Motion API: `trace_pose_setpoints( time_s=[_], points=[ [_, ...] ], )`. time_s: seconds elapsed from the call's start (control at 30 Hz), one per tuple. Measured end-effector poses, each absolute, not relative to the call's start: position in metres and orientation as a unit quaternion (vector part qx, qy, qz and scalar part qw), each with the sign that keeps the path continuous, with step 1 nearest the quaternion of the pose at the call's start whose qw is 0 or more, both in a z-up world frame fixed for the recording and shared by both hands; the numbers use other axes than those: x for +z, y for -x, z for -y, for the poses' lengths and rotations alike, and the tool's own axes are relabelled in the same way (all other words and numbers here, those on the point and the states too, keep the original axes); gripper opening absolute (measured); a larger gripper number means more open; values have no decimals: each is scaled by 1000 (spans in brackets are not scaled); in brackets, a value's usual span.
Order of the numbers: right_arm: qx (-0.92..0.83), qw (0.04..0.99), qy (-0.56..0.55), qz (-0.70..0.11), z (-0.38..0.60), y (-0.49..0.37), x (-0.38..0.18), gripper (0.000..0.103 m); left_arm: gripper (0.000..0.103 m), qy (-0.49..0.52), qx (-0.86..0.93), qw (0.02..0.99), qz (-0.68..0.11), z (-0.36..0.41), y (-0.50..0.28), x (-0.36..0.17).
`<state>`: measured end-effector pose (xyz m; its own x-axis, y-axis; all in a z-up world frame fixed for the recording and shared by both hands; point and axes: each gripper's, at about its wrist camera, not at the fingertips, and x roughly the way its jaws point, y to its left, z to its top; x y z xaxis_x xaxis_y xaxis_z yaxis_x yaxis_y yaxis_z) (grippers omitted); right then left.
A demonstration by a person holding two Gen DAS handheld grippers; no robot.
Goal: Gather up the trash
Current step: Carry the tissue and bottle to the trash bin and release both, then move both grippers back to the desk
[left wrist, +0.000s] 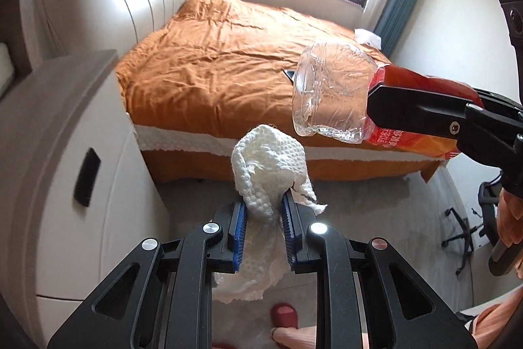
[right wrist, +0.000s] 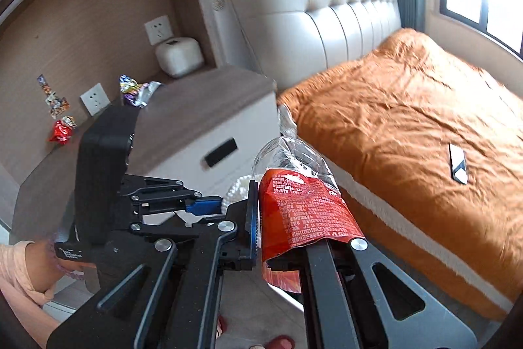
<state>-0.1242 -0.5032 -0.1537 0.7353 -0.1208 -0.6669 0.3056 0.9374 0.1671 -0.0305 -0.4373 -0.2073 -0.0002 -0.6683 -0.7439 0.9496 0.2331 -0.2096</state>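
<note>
Your left tongs (left wrist: 263,211) are closed onto a crumpled white paper towel (left wrist: 268,159), the blue pads (left wrist: 240,231) pressing it from both sides while its loose end hangs down between the arms toward the floor. Your right tongs (right wrist: 287,218) are clamped on a crushed clear plastic bottle (right wrist: 287,159) by its red label (right wrist: 304,211), the clear crumpled body sticking out past the tips. In the left wrist view the bottle (left wrist: 330,90) hangs in the air above the near edge of the bed (left wrist: 228,61), to the right of and higher than the paper towel. On the orange bedspread a small dark flat object (right wrist: 457,164) lies well apart from both tongs. On the tabletop (right wrist: 202,107) left of the bed sit crinkled snack wrappers (right wrist: 137,90) near the wall sockets, and a red wrapper (right wrist: 62,131) lies farther left
</note>
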Motion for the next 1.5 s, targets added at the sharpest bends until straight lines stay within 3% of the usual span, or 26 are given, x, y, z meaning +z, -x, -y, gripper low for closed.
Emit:
trace_pose_setpoints(
  time_s=[0.27,0.57,0.6,0.67,0.7,0.73,0.77,0.8,0.87,1.17,1.37,1.5],
  points=[
    [-131,902,-173,-374,551,124,-253,4,20,-226,-590,651,-420,492,38,-337],
    [-119,864,-219,-437,592,92,-446,5,24,-248,-582,619,-466,532,35,-517],
    [-119,861,-218,-445,592,89,-463,6,31,-249,-581,616,-470,533,34,-533],
    [-101,846,-224,-473,592,81,-503,12,62,-244,-584,604,-484,535,31,-569],
    [-96,836,-219,-494,592,77,-530,30,95,-240,-581,606,-488,534,30,-580],
    [-95,827,-212,-513,592,75,-549,70,98,-229,-574,611,-494,533,25,-594],
    [-99,816,-200,-534,592,72,-567,86,98,-220,-573,611,-500,531,22,-600],
    [-105,813,-207,-534,595,75,-578,94,98,-225,-565,613,-504,529,21,-611],
    [-103,802,-239,-537,602,79,-599,98,98,-235,-556,617,-505,525,20,-626],
    [-117,801,-230,-541,598,76,-592,98,98,-228,-545,625,-511,509,10,-612],
    [-115,824,-223,-509,597,70,-520,98,98,-210,-545,652,-484,501,-3,-529],
    [-112,851,-214,-466,588,63,-436,98,98,-188,-543,678,-458,488,-8,-444]
  ],
)
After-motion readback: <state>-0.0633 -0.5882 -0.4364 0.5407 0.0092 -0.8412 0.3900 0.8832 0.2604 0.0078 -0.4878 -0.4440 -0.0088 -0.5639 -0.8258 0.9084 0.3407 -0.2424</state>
